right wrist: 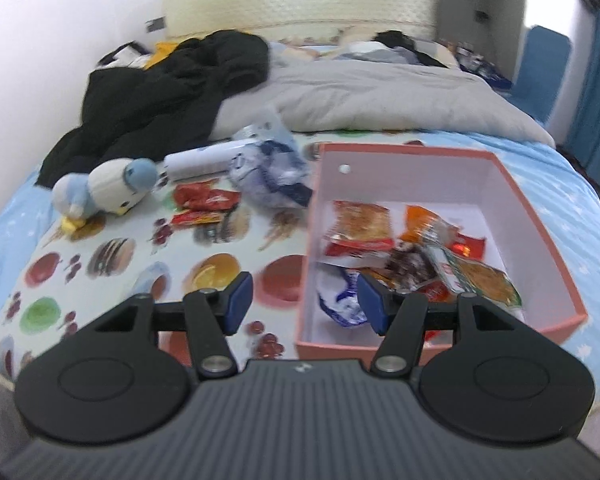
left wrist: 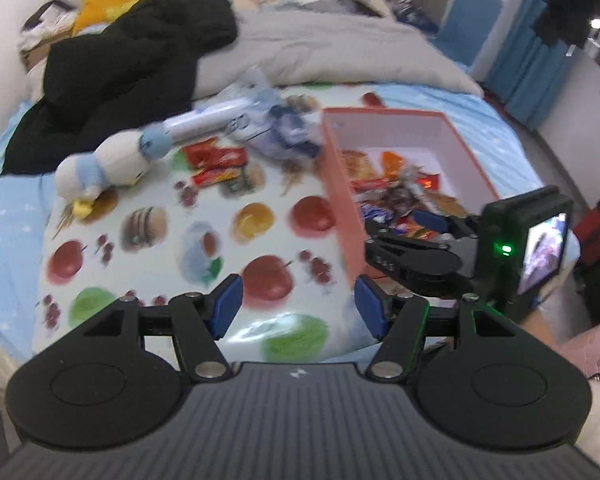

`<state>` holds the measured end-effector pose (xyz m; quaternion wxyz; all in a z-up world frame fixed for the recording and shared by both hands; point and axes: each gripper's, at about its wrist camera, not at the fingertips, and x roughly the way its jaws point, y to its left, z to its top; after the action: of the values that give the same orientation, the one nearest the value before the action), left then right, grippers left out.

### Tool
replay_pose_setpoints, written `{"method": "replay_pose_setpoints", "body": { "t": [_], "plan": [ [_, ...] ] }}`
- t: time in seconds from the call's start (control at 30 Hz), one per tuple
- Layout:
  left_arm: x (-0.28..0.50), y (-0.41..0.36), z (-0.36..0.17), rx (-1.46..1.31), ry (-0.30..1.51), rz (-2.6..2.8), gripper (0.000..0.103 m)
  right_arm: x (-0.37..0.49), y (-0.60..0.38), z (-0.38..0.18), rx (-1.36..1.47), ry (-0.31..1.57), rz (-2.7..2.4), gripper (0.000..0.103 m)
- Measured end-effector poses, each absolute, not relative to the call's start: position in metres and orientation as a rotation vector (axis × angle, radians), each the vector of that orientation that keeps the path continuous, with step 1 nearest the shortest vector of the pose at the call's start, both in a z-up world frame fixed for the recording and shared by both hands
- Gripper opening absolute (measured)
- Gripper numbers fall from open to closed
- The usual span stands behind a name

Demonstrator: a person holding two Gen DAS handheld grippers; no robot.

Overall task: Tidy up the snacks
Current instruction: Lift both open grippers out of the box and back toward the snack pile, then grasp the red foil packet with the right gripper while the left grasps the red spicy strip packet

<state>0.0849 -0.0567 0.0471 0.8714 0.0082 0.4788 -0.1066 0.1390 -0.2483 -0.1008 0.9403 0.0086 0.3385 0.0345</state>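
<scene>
A pink box (right wrist: 536,208) with a white inside stands on the fruit-print cloth (right wrist: 112,264) and holds several snack packets (right wrist: 360,224). It also shows in the left wrist view (left wrist: 340,196). Red snack packets (right wrist: 206,202) lie on the cloth left of the box, near a crumpled blue-and-white bag (right wrist: 272,176); the left wrist view shows them too (left wrist: 216,160). My left gripper (left wrist: 298,306) is open and empty above the cloth's near part. My right gripper (right wrist: 304,300) is open and empty over the box's near left wall. It appears in the left wrist view (left wrist: 404,236) over the box.
A plush penguin (right wrist: 104,192) and a white tube (right wrist: 204,160) lie at the cloth's far left. A black coat (right wrist: 168,92) and a grey duvet (right wrist: 372,92) cover the bed behind. Blue sheet surrounds the cloth. A person lies at the headboard.
</scene>
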Motion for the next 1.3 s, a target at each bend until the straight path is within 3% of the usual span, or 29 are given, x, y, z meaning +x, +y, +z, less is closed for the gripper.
{"method": "replay_pose_setpoints", "body": {
  "t": [0.43,0.5,0.8,0.9,1.3],
  "plan": [
    [0.145,0.026,0.039,-0.164,1.041,-0.079,0.068,0.147,-0.21,-0.103,-0.004,0.717,0.146,0.06],
    [0.15,0.038,0.041,-0.2,1.046,-0.081,0.075,0.149,-0.205,-0.106,-0.008,0.725,0.156,0.06],
    [0.16,0.07,0.044,-0.277,1.031,-0.025,0.076,0.15,-0.19,-0.117,0.001,0.74,0.193,0.06],
    [0.17,0.071,0.041,-0.275,0.974,-0.058,0.087,0.154,-0.185,-0.123,0.002,0.747,0.204,0.059],
    [0.268,0.097,-0.066,-0.375,1.0,-0.068,0.087,0.182,-0.161,-0.154,0.013,0.693,0.313,0.059]
  ]
}}
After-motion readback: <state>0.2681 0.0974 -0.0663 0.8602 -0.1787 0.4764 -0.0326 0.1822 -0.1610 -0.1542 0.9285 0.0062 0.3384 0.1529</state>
